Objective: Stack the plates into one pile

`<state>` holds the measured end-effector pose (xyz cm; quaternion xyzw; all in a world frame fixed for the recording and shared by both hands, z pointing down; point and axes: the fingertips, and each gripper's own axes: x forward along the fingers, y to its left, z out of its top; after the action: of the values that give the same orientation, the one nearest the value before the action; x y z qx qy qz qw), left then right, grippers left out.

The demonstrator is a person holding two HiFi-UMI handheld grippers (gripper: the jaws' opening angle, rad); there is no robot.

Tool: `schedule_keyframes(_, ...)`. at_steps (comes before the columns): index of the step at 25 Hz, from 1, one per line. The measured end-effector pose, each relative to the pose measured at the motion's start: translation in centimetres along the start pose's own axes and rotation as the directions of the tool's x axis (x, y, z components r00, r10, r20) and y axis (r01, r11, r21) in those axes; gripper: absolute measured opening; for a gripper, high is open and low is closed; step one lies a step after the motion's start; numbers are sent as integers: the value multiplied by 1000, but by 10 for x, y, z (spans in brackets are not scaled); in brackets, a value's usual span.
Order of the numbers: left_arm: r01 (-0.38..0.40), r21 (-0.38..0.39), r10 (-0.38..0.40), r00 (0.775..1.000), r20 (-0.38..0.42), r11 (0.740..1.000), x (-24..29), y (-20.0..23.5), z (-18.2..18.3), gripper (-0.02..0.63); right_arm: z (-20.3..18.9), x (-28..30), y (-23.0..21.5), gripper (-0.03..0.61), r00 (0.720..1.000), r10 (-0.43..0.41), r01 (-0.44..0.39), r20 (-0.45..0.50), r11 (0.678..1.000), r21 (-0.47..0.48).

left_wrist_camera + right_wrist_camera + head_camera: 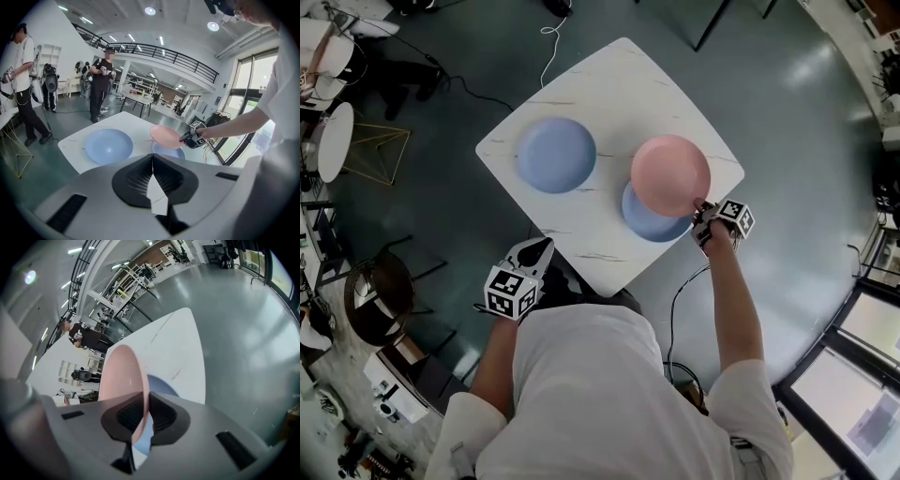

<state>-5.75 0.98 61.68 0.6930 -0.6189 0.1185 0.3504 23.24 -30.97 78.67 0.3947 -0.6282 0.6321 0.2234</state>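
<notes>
The left arm is kept bent and close to the body, and the left tool (541, 249) is held just off the near-left edge of the bench (609, 84), angled downward toward the bench top. In the left gripper view its jaws are seen pressed together, with nothing between them. Ahead of this tool and apart from it, the left blue plate (556, 155) is set flat on the left part of the bench, untouched by either tool. Further right, the pink plate (670, 175) is held off the bench surface at a slight tilt; it is placed over the far part of the right blue plate (649, 223), which lies flat near the right edge of the bench and is left partly uncovered on its near side. In the left gripper view the pink plate is seen raised above that blue plate, though a small contact at the hidden side cannot be ruled out. The right arm is stretched forward almost straight from the shoulder, and the right tool (701, 208) is pointed downward at the near-right rim of the pink plate. In the right gripper view its jaws are seen clamped on that rim, one pad on each face.
</notes>
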Motion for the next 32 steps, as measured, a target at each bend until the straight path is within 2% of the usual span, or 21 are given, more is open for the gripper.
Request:
schedule_keyframes(4,4,-3,-4,1000,-15,1000,1,-5,-5,14,-18,-10,-22,37,1000,-10,10,1,1000,19)
schedule_keyframes(10,12,-4,-12,999,-40,1000,4,-17,-17,14,-42,-22,-45,37,1000,-30,30,-9,999,-10)
schedule_keyframes(20,0,19,0,999,-40,1000,-6,-28,-19,14,-72,-16,-57,51,1000,-21,21,-13,1000,19)
schedule_keyframes(25,-23,9,23,999,-36,1000,-16,-19,-24,14,-74,-17,-50,60,999,-40,40,1,997,-62)
schedule_keyframes(28,-27,10,27,999,-42,1000,-17,-14,-27,14,-80,-18,-41,114,999,-26,25,-18,994,-102)
schedule_keyframes(32,-14,18,15,999,-46,1000,-13,-16,-25,14,-84,-29,-43,123,1000,-24,23,-8,995,-94)
